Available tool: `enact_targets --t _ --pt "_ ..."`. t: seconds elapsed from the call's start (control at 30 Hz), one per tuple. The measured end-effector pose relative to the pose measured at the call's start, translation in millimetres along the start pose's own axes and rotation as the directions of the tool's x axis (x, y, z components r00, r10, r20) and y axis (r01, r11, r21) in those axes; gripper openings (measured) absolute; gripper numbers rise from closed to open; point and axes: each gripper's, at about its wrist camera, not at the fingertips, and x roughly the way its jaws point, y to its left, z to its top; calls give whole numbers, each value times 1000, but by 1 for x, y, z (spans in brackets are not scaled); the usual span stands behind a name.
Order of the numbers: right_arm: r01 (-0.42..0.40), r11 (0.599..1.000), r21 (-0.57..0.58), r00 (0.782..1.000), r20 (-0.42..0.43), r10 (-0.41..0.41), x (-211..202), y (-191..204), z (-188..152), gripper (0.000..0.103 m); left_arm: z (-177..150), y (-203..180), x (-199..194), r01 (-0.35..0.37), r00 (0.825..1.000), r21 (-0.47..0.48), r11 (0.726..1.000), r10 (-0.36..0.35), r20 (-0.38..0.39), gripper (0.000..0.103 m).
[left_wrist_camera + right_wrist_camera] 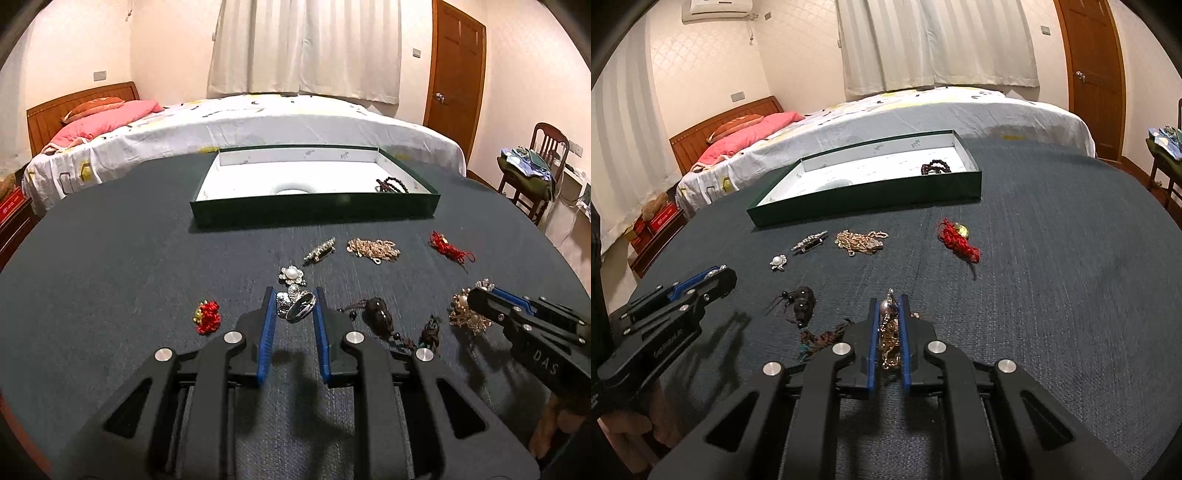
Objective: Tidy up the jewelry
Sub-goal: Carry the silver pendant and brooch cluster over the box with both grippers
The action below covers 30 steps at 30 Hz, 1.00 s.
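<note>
Left gripper (295,295) is pinching a silver ring cluster (297,304) between its blue pads, lifted off the dark cloth (129,258). Right gripper (889,301) is pinched on a gold pearl brooch (889,332). Green box (314,212) sits at 12 o'clock with dark beads (391,184) inside. Gold chain (373,249), red knot (448,251) and pearl flower pin (291,275) lie loose between.

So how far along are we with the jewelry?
Early. Done: only a dark bead bracelet lies in the green box. In hand: the left gripper is shut on a silver piece; the right gripper is shut on a gold pearl brooch. Left on the table: pearl brooch, silver bar pin, gold chain, two red knots, dark pendant, brown tassel.
</note>
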Motion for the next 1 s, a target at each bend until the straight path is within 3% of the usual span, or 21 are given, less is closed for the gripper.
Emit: enact_targets --t 0.43,0.73,1.0 --pt "-19 1000 -2 998 53 19 -12 4 19 10 15 6 -1 0 1000 -17 1000 0 23 20" --pt "-43 998 -36 988 149 48 -16 12 69 10 58 13 9 19 997 -27 999 -16 81 20" --pt "-58 995 -76 970 231 74 14 24 129 10 108 20 38 19 990 -16 1000 -17 137 20"
